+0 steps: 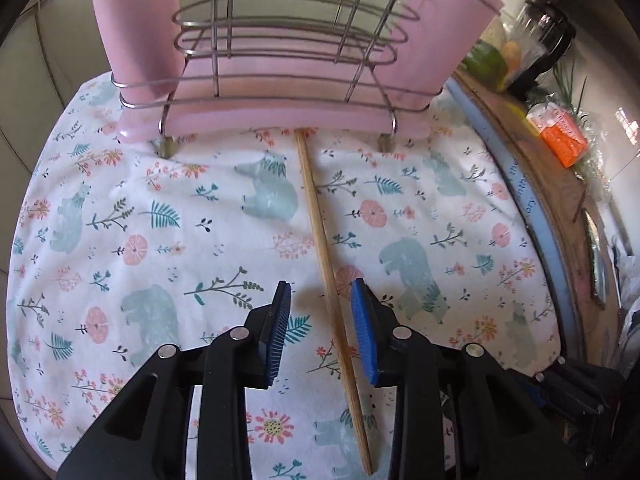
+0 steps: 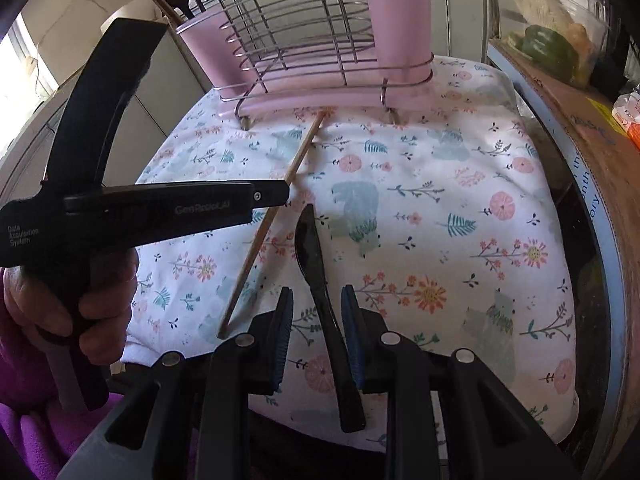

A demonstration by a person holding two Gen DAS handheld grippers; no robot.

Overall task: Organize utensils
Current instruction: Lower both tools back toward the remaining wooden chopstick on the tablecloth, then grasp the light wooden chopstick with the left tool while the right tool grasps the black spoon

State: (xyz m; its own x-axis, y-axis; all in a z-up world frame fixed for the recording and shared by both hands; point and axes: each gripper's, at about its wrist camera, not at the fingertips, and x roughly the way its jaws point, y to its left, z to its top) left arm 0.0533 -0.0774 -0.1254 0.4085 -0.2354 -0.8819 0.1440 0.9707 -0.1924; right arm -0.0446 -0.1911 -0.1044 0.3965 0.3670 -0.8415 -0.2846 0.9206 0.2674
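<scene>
Left wrist view looks down along the left tongs (image 1: pixel 320 300), whose blue ribbed pads stand apart over a thin wooden chopstick (image 1: pixel 320 224) that lies flat on a white cloth printed with pink flowers and pale green bears (image 1: pixel 140 208); the stick passes between the pads, nearer the right one, and no pad visibly presses on it. Its far end reaches the foot of a wire utensil rack holding pink plastic cups (image 1: pixel 288 52). Right wrist view shows the right tongs (image 2: pixel 316 304) likewise parted around a black plastic knife (image 2: pixel 316 264) lying flat on the same cloth, with the chopstick just beside it to the left and the left hand (image 2: pixel 80 296) gripping its tool. Both tongs are open, holding nothing. Judging from this, the thin round stick could roll or pivot away if the pads close off-centre, since it sits closer to one pad. The knife's flat handle might slip or tilt in a shallow pinch. The soft, wrinkled cloth on the counter could bunch up and be caught between the pads. With both tools close together, they might bump each other.
</scene>
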